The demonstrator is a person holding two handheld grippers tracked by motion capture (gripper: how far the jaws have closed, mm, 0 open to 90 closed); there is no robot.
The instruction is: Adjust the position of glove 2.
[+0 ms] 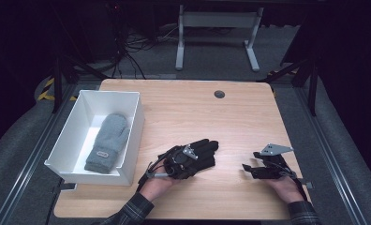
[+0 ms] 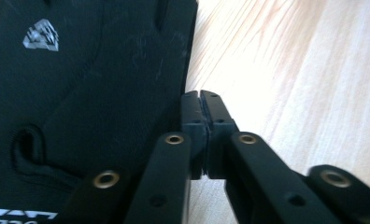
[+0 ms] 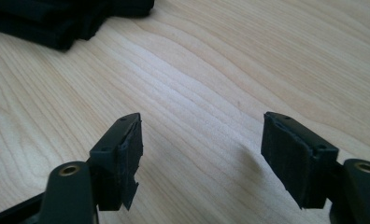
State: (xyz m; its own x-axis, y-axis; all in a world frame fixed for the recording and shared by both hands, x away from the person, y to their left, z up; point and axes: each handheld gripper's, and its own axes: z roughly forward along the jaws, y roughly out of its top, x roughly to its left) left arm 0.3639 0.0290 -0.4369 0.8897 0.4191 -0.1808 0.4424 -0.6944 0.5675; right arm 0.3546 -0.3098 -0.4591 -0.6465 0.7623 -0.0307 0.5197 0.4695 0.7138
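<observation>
The left hand-held gripper [image 1: 189,158] lies low over a black glove [image 1: 203,151] near the middle of the table [image 1: 230,117]. In the left gripper view its two black jaws are pressed together, pad against pad, with nothing visible between them; the tips [image 2: 202,109] sit just beside the glove's edge [image 2: 89,84], over bare wood. The glove spreads flat on the table to the left of the jaws in that view (a small grey three-cornered logo [image 2: 42,35] shows on it, and some white lettering at the bottom edge, too cut off to read).

The right hand-held gripper [image 1: 255,169] is held near the table's right front, well apart from the glove. In the right gripper view its jaws stand wide apart and hold nothing, with plain wood grain between the two pads [image 3: 202,158]. A dark edge of the glove [image 3: 66,21] shows at the top left of that view. A grey three-cornered plate [image 1: 277,149] sits on top of this gripper.

At the table's left side stands a white box [image 1: 136,117], open at the top. A grey mitten [image 1: 107,142] lies flat inside it, cuff toward the person.

The person's hands and plaid sleeves [image 1: 132,211] come in from the bottom. Beyond the table is a grey carpeted floor [image 1: 211,51] with cables and a white table frame [image 1: 218,28].
</observation>
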